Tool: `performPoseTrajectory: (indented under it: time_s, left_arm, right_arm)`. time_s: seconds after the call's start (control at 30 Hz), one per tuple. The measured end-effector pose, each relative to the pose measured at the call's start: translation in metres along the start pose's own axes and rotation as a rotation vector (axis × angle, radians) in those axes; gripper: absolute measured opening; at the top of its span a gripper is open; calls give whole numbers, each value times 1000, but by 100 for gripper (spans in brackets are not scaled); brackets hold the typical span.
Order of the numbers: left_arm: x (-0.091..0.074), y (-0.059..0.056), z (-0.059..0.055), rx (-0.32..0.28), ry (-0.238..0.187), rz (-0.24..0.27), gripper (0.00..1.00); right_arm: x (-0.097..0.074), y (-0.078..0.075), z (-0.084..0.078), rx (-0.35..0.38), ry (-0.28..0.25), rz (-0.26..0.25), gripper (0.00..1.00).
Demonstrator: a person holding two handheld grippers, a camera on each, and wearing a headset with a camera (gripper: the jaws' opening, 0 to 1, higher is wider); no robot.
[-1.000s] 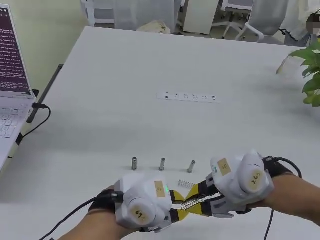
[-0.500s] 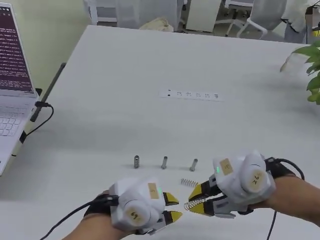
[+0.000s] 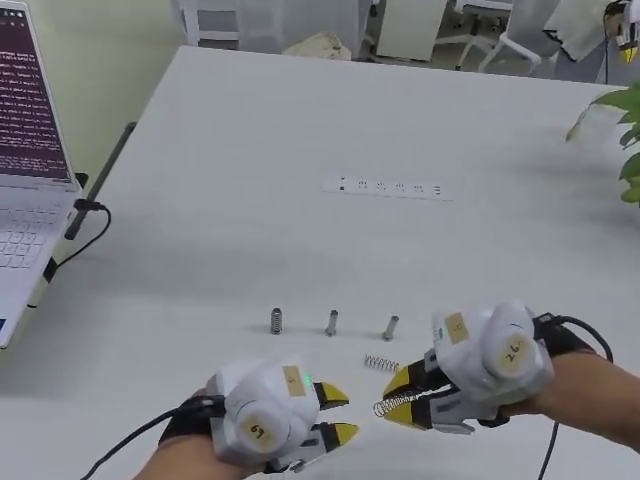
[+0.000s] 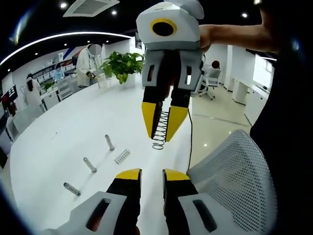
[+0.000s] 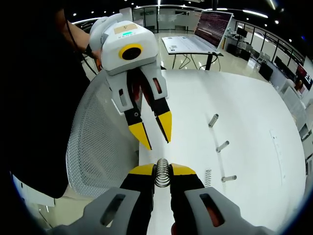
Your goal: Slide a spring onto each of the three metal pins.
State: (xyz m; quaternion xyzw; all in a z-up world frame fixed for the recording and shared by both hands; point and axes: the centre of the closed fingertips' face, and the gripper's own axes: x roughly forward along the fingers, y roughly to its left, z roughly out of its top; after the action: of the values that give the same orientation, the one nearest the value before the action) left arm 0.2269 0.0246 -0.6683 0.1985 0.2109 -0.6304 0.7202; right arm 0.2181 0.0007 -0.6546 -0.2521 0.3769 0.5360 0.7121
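White counter (image 3: 300, 130) spreads across the head view, with a laptop (image 3: 25, 150) at the upper left edge. Low in the frame, the right gripper (image 3: 392, 397) has its fingers closed on a spring (image 3: 397, 403), one end poking free so it can go over a pin. The left gripper (image 3: 346, 413) faces it, fingers parted and empty. Just above stands a row: the left pin (image 3: 276, 321) looks already sprung, the middle pin (image 3: 331, 322) and right pin (image 3: 390, 327) bare. A loose spring (image 3: 380, 363) waits below the right pin.

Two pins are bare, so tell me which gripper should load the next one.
Right. The right gripper is shut on a spring, close to the bare pin on the right; the left gripper is open and empty.
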Motion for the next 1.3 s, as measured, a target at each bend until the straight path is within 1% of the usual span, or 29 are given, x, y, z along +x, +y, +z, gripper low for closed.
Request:
performPoseTrajectory:
  time_s: [0.13,0.23,0.3,0.43,0.57,0.6,0.67,0.97,1.17,1.3]
  left_arm:
    - [-6,4,-5,-16,2,21,11]
    - [-11,10,-9,-30,2,39,11]
    - [-16,16,-12,-41,3,60,12]
    - [-23,24,-14,-76,-9,88,14]
    - [-30,31,-20,-104,-13,121,15]
    - [-33,34,-23,-120,-15,132,16]
    - [-38,38,-26,-133,-17,148,17]
    - [-54,51,-36,-166,-16,203,20]
    - [-64,56,-43,-192,-18,229,23]
    - [-70,59,-48,-198,-13,247,24]
  right_arm:
    - [1,-4,-3,7,10,-2,9]
    - [2,-9,-7,9,25,-8,9]
    - [3,-12,-9,13,35,-10,9]
    - [3,-18,-12,15,47,-14,9]
    - [4,-23,-15,19,62,-18,9]
    - [5,-26,-16,17,71,-24,9]
    - [5,-28,-17,25,77,-20,9]
    - [7,-40,-19,16,102,-20,9]
    - [8,-49,-18,17,121,-21,9]
    - [9,-56,-18,15,135,-23,9]
